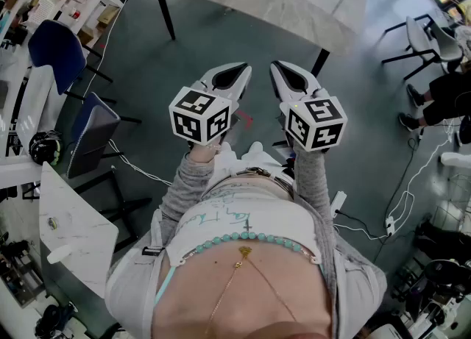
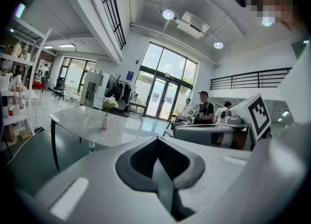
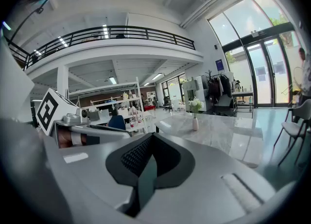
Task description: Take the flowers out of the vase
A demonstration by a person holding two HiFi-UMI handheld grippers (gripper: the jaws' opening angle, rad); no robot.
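Left gripper (image 2: 156, 145) closed; white flowers (image 2: 110, 102) upright in pale vase (image 2: 105, 122).

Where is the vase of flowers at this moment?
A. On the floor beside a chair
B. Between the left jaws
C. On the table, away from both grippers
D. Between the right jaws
C: the vase with its flowers stands on the table, well ahead of the left gripper and the right gripper, whose jaws are together and hold nothing.
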